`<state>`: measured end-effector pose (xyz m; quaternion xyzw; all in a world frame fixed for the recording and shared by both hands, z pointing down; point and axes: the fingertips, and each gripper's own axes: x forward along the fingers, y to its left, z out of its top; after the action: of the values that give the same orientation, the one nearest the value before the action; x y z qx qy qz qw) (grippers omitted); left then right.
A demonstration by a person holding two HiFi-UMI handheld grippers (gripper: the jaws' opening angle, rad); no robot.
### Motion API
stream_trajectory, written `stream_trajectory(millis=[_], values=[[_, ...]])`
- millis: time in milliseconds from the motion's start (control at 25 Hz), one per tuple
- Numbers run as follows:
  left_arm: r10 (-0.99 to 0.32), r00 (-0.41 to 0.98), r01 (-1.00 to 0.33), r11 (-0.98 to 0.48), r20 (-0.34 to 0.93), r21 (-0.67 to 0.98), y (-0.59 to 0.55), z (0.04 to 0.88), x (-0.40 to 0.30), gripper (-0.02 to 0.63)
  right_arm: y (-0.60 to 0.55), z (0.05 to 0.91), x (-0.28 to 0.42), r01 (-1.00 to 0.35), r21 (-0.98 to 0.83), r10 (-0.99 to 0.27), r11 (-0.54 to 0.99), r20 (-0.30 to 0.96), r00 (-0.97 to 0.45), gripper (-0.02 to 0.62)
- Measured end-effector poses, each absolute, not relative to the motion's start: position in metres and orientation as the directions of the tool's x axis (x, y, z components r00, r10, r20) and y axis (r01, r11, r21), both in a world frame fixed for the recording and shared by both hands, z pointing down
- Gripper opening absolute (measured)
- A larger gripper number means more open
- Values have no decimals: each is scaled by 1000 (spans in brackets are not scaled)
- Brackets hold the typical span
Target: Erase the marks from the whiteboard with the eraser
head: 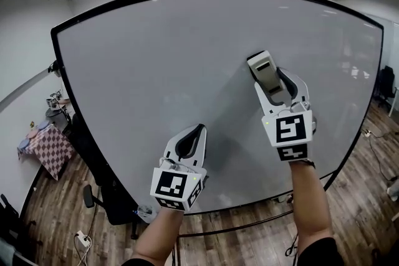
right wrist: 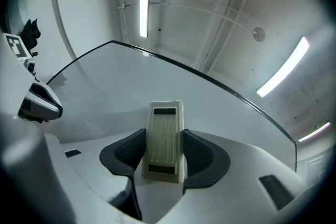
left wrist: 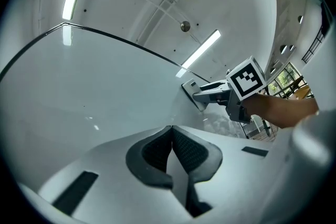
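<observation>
A large whiteboard (head: 187,65) in a black frame fills the head view, and I see no marks on its surface. My right gripper (head: 269,81) is shut on a cream eraser (head: 264,71), whose far end lies against the board right of centre. In the right gripper view the ribbed eraser (right wrist: 165,140) stands clamped between the dark pads (right wrist: 128,152). My left gripper (head: 192,137) hovers lower on the board, shut with nothing in it. In the left gripper view its pads (left wrist: 157,152) meet, and the eraser (left wrist: 193,93) shows beyond on the whiteboard (left wrist: 79,86).
The board stands on a wheeled stand over a wooden floor (head: 56,215). A small table with a checked cloth (head: 47,149) sits at the far left. Cables and a power strip (head: 81,238) lie on the floor. A black chair (head: 385,81) stands at the right.
</observation>
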<state>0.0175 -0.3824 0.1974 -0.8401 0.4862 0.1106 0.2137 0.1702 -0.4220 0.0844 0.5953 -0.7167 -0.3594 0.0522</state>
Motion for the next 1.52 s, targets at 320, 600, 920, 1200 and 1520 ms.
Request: stream_trajectory(millis=[320,600,920,1200,1520], values=[[-766,512,-859,-442,-388,-259,-381,202,24,18,-439,60,276,-882,456,-924,-120,-376,-70,245],[-763,517,-856,-456,-387,-245,-383,204,41,18,-401,56,249,-875,480,-888,-64,-427,-169,244],[-765,506,-863,-444,-398,-243,-388,198,27,18,-390,78,147,-803,594,-858,56,-383,-343,244],[-760,497,-868,-428,-419,-252,-385,199,18,18,-407,96,108,-735,674,-878,77,-304,-371,244],[-747,496,-868,-432,-443,-244,-387,199,24,18,-424,82,143,-763,645,-898,33,-316,-305,245]])
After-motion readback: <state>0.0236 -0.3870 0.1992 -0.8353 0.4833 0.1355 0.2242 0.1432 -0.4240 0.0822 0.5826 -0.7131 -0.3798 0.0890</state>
